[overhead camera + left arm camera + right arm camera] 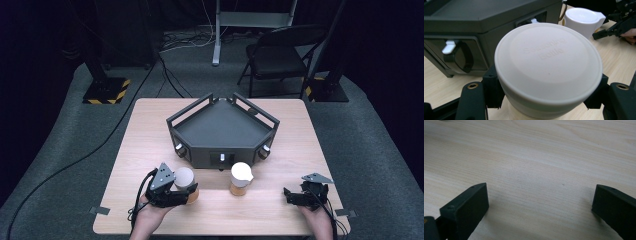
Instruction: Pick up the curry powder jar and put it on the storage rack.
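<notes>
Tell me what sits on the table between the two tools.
In the high view, the spouted white-lidded bottle stands between the left tool and the right tool; otherwise bare table.

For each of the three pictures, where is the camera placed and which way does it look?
High view: above the person's side, looking forward and down on the table; both forearms enter below.
Left gripper view: on the left gripper, looking along its jaws at the seasoning bottle they grip.
Right gripper view: on the right gripper, facing bare tabletop.
Shared: the high and left views both show the spouted bottle.
</notes>
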Demonstrator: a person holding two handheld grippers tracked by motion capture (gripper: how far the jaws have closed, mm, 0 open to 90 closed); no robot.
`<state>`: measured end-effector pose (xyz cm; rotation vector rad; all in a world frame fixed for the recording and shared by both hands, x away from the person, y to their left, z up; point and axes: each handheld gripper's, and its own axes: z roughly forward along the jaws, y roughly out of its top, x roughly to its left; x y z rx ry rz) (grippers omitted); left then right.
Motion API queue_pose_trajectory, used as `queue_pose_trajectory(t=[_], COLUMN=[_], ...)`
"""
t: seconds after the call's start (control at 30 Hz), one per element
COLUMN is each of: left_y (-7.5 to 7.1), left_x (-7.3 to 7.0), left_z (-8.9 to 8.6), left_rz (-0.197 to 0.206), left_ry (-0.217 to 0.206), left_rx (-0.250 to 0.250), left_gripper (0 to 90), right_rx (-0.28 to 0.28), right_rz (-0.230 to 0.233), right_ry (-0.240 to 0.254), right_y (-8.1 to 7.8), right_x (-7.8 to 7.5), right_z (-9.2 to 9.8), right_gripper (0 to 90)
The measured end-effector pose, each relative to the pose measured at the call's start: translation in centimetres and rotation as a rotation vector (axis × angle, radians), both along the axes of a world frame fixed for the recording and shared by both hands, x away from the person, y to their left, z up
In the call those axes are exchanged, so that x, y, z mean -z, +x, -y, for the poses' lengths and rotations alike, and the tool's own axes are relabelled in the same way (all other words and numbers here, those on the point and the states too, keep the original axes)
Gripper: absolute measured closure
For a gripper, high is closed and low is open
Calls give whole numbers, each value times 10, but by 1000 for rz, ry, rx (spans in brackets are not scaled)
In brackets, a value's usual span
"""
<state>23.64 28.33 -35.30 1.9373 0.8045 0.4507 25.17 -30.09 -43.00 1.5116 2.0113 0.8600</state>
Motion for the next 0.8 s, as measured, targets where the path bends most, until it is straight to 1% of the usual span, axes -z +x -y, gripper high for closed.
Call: queue_pose_trajectory(t=[0.2, 0.23, 0.33, 0.37, 0.4, 0.63, 0.8], left_y=[4, 5, 7, 8, 8, 17, 21], left_x=[-16, -21, -30, -33, -33, -47, -53], left_z=[-2, -3, -2, -1, -1, 0, 3], left_rz=[10, 14, 22, 25, 25, 25, 29], left_ry=[5, 7, 16, 14, 14, 7, 1], left_rx=[13, 17, 17, 14, 14, 34, 39], left_gripper=[331, 331, 331, 331, 331, 331, 331], right_rx=[0, -1, 0, -1, -1, -1, -1], right_rz=[0, 0, 0, 0, 0, 0, 0], right_ry=[0, 0, 0, 0, 0, 0, 0], right_y=[0, 0, 0, 0, 0, 0, 0], right_x=[0, 0, 0, 0, 0, 0, 0], right_z=[0, 0, 0, 0, 0, 0, 0], right_gripper=[0, 0, 0, 0, 0, 0, 0])
